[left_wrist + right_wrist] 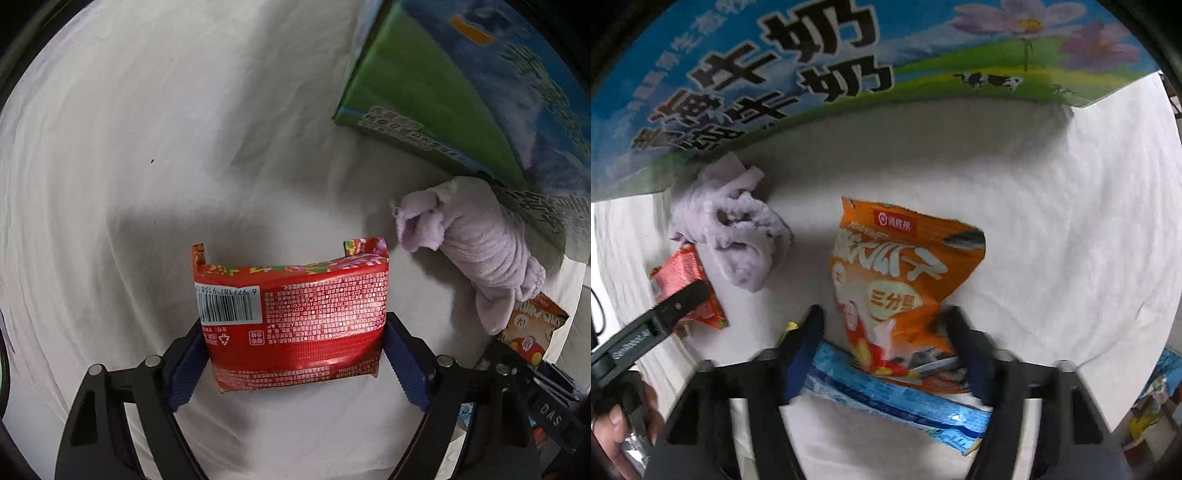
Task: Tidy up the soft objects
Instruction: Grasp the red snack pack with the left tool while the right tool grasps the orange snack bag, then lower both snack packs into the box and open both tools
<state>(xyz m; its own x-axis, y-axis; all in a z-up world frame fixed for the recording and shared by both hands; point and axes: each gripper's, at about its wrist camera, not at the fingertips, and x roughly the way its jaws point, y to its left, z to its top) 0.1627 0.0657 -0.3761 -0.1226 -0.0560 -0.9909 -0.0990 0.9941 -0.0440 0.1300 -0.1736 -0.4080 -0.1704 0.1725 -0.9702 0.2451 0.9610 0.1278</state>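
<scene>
Both grippers grip packets over a white-sheeted surface (147, 129), milk carton box behind.

Left gripper (293, 363) is clamped on the red packet (291, 321), blue pads pressing both its sides, barcode face toward the camera, packet just above or on the sheet, can't tell which. Lilac rolled towel (476, 243) lies right of it, its far end tucked against the green-blue box (461, 92). Right gripper (886, 350) has its fingers against both sides of the orange snack bag (905, 280), bag crumpled between them; looks clamped. Blue packet (905, 402) lies under the bag's lower end, between the fingers. In the right wrist view the towel (738, 236) sits left of the orange bag, touching the red packet (687, 284).
</scene>
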